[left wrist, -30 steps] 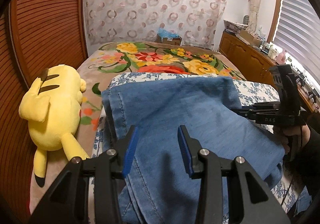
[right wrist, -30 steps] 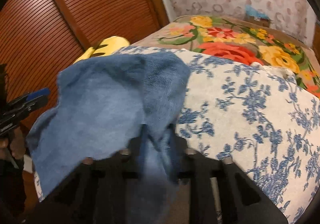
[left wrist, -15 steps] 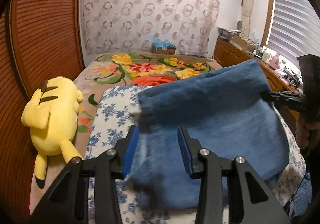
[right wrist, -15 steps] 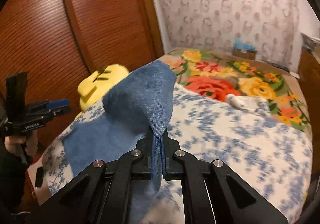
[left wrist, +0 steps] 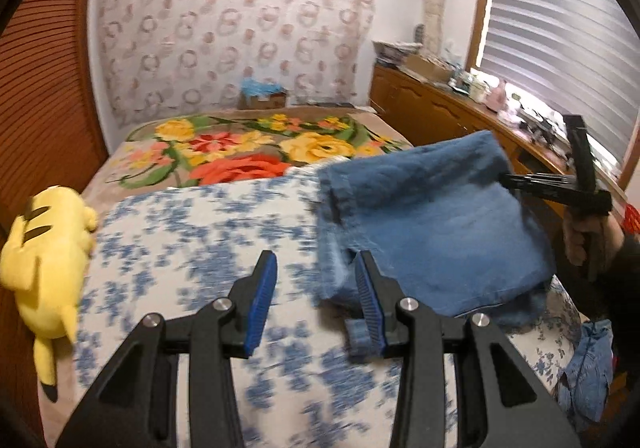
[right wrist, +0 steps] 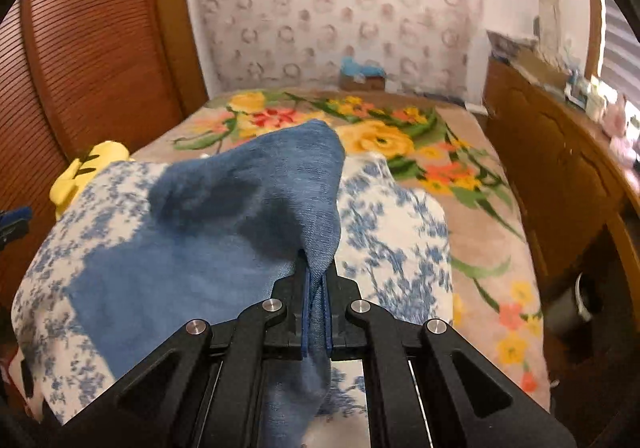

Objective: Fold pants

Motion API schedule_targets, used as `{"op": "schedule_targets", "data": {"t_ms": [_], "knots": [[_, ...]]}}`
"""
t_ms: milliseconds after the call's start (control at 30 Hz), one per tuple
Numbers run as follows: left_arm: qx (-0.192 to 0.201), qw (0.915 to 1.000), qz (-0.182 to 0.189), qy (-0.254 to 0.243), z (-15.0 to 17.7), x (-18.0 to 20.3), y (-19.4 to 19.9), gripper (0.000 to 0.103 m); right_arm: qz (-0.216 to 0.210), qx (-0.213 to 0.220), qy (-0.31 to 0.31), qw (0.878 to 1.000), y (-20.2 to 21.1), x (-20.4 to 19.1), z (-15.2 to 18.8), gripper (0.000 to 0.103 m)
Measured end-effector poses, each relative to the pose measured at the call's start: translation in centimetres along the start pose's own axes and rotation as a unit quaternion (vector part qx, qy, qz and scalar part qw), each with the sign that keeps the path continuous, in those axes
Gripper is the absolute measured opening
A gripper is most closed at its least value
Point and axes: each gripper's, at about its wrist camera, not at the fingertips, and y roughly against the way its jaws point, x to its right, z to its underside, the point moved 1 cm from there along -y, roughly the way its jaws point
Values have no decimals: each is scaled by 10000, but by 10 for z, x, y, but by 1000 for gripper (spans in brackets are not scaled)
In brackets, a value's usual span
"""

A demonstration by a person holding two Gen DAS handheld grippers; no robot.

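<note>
The blue denim pants (left wrist: 432,232) lie bunched on the right part of the bed, one edge lifted off it. My right gripper (right wrist: 316,280) is shut on that raised fold, and the cloth (right wrist: 240,232) drapes down to the left from its pads. The left wrist view shows that gripper (left wrist: 516,181) at the right, held by a hand. My left gripper (left wrist: 315,264) hovers open over the flowered cover with nothing between its blue pads. A small denim tab (left wrist: 362,336) shows just behind its right finger. The left gripper (right wrist: 14,224) peeks in at the far left edge.
A blue-and-white flowered cover (left wrist: 192,232) lies over a bright floral blanket (left wrist: 240,152). A yellow plush toy (left wrist: 44,248) rests at the bed's left edge by louvred wooden doors (right wrist: 88,48). A wooden dresser (left wrist: 440,116) runs along the right. More denim (left wrist: 588,364) hangs low at the right.
The right gripper has lifted its fold and carried the pants to the right, baring the flowered cover. The left gripper, earlier over the denim, now hangs above the bare cover.
</note>
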Motion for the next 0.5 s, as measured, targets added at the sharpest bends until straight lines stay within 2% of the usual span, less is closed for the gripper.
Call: {"op": "schedule_targets", "data": {"t_ms": [67,167,233,333,500], "knots": [[-106,9999,85,-69,-2,15,-14,39,56,-20,-107,9999,-7,4,6,3],[-218,9994,193,-166,-3,36,-31,39,264,87,-144,9995,-8,5,14,9],[-285,9991,242,-212,-5,46,-40,39,394,179,-76,9990,-3,1,18,25],[-377,9983,306,-310,-7,59,-55,39,328,250,-121,9991,3,2,26,42],[-504,9971,403,-414,-9,72,-78,39,332,170,-222,9991,11,0,42,52]]}}
